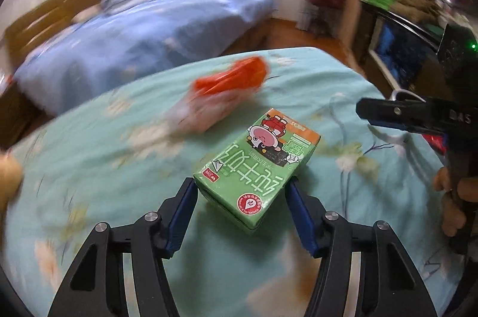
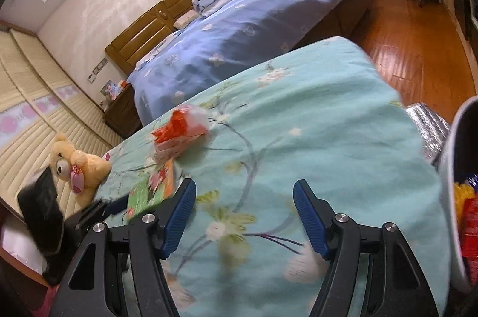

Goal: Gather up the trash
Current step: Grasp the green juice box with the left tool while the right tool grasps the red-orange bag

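Note:
A green milk carton [image 1: 257, 164] with a cartoon print sits tilted between the blue pads of my left gripper [image 1: 241, 185], which is shut on its near end just above the teal floral bedspread [image 1: 89, 167]. The carton is sharp while the room behind it is smeared. A crumpled orange and white plastic wrapper [image 1: 230, 90] lies on the bedspread beyond it. In the right wrist view the carton [image 2: 149, 191] and the left gripper [image 2: 110, 205] appear at lower left, the wrapper [image 2: 179, 129] further back. My right gripper [image 2: 244, 191] stands open over bare bedspread, nothing between its fingers.
A grey bin [image 2: 451, 167] holding colourful wrappers stands at the right edge, beside the bed's corner. A cream teddy bear [image 2: 77, 164] sits at the left. A second bed with a blue cover [image 2: 254, 27] lies behind, and wooden floor [image 2: 403, 54] to the right.

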